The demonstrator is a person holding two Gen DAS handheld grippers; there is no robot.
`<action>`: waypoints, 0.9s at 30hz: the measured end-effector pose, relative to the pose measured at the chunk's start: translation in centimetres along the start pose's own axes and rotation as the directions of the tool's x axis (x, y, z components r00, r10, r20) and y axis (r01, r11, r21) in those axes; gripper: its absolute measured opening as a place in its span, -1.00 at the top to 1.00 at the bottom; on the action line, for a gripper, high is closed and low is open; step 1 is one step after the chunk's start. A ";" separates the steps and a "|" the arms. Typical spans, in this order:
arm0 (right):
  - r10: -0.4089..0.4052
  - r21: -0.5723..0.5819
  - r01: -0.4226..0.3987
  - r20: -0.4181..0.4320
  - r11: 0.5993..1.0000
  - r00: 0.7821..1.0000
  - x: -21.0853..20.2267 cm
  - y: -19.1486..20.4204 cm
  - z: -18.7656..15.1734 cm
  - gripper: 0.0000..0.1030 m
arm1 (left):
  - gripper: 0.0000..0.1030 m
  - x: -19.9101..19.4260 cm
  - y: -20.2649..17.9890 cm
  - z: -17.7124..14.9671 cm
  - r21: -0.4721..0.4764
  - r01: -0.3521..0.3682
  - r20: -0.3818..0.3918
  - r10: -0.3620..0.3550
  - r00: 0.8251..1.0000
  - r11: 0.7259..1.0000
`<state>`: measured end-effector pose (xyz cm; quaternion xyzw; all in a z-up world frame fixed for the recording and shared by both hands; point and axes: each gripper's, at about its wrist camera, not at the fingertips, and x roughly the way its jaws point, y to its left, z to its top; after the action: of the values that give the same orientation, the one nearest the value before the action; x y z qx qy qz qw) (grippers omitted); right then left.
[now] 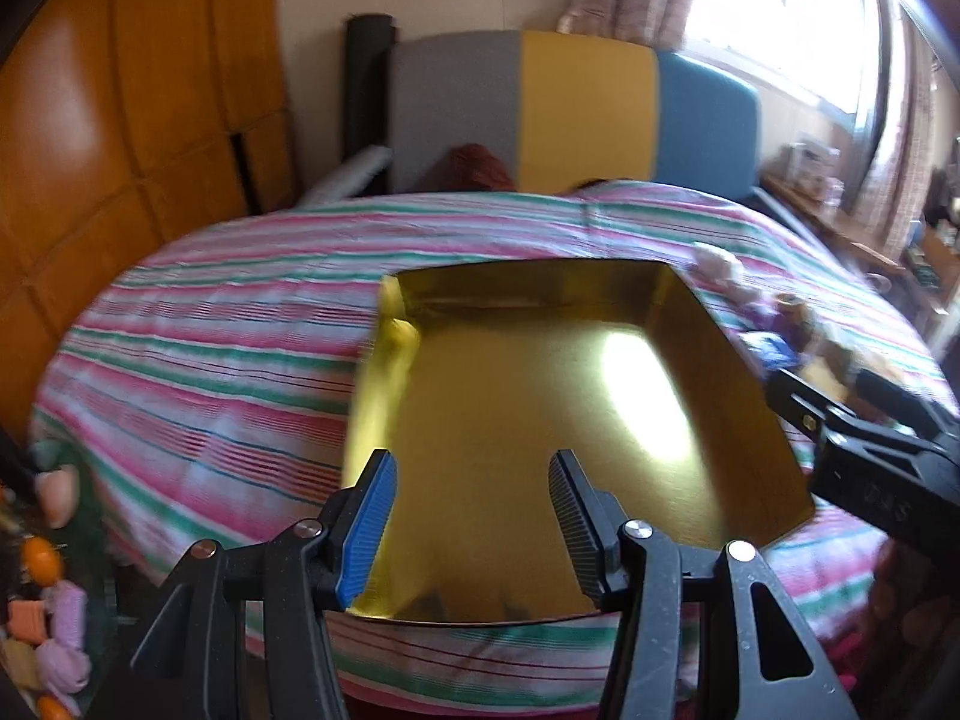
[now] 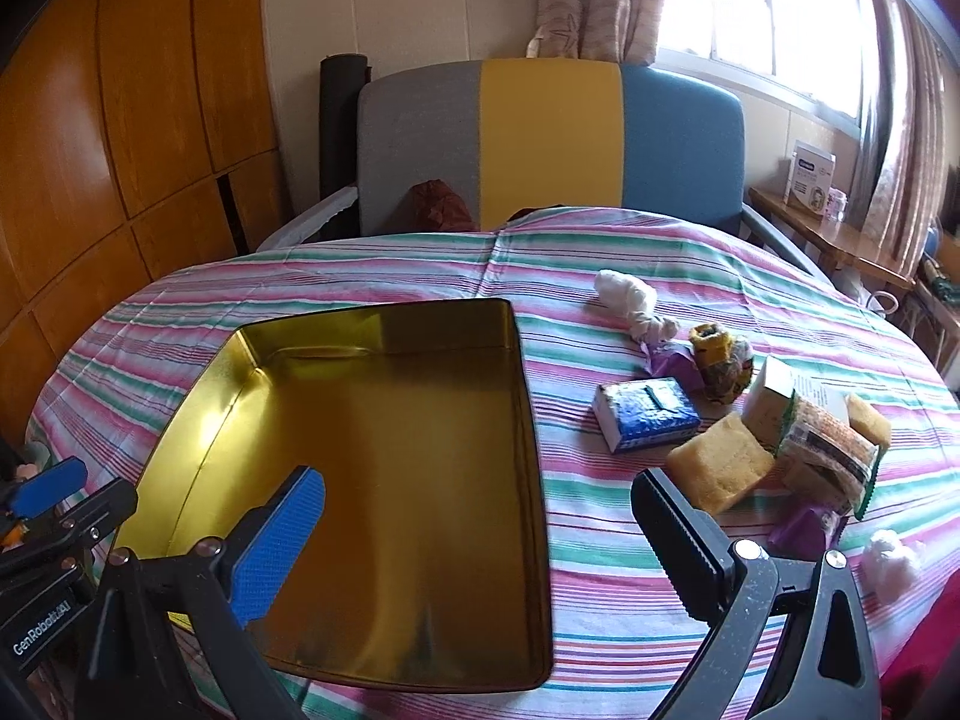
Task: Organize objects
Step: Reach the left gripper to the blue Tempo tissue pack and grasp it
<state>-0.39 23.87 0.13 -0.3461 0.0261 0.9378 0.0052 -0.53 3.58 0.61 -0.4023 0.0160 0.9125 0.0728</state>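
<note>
An empty gold metal tray (image 2: 384, 480) lies on the striped tablecloth and also shows in the left wrist view (image 1: 516, 396). My left gripper (image 1: 474, 516) is open and empty over the tray's near edge. My right gripper (image 2: 480, 540) is open and empty above the tray's right rim. Loose items lie right of the tray: a blue packet (image 2: 645, 414), a yellow sponge (image 2: 717, 462), a wrapped snack pack (image 2: 828, 456), a white cloth bundle (image 2: 627, 294), a patterned pouch (image 2: 723, 363) and a white wad (image 2: 888, 555). The right gripper's body (image 1: 864, 450) shows in the left wrist view.
The round table with the striped cloth (image 2: 360, 276) fills both views. A grey, yellow and blue chair back (image 2: 549, 144) stands behind it. Wooden cabinets (image 2: 90, 150) are at the left. A side shelf with a white box (image 2: 810, 177) is at the right. Small colourful items (image 1: 54, 630) lie at the left edge.
</note>
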 end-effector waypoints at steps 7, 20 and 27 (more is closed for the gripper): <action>-0.061 0.094 0.061 -0.009 0.994 0.998 -0.5 -5.0 0.4 -1.00 | -0.20 1.4 -2.0 0.2 -0.043 0.260 -0.098 -0.263 0.960 0.965; -0.235 0.334 0.246 -0.074 0.910 0.969 -3.5 -21.1 0.1 -1.00 | -0.22 2.6 -8.6 2.9 0.130 0.375 -0.156 -0.355 0.922 0.918; -0.210 0.467 0.238 -0.112 0.852 0.971 -4.7 -28.7 -1.5 -1.00 | -0.21 3.9 -12.9 4.8 0.236 0.437 -0.206 -0.394 0.896 0.868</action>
<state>4.95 52.52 0.72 -0.3615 0.2157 0.8850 0.1987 -4.80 17.27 1.35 -0.4500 0.0613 0.8308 0.3216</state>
